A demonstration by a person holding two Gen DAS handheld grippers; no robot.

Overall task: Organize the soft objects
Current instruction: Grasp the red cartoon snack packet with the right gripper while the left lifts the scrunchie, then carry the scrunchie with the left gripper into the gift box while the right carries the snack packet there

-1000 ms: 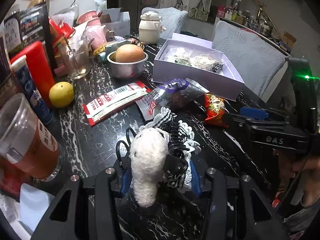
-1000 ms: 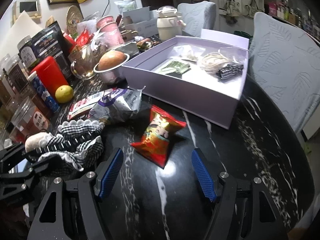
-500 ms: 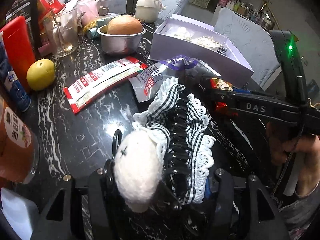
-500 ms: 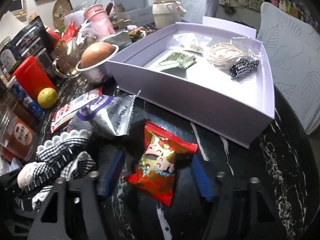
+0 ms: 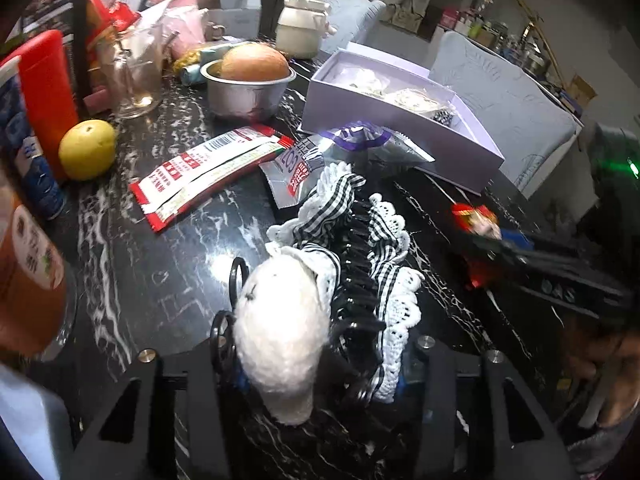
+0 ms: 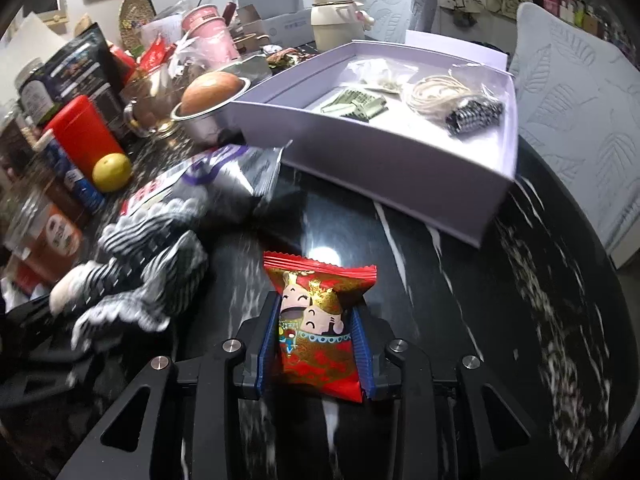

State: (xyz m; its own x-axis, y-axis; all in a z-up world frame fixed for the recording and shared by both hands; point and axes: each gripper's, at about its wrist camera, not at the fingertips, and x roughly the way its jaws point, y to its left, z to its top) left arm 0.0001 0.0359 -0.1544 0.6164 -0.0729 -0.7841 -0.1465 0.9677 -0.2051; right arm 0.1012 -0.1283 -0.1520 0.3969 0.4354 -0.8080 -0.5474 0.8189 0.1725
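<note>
Right gripper (image 6: 316, 340) newly closed around snack packet (image 6: 318, 320)

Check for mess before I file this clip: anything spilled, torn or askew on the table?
Nothing spilled or torn. The silver snack bag lies crumpled against the lavender box, which sits askew to the table edge.

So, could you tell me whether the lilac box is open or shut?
Open: the lilac box has no lid on, and its coiled cord and small packets show inside.
</note>
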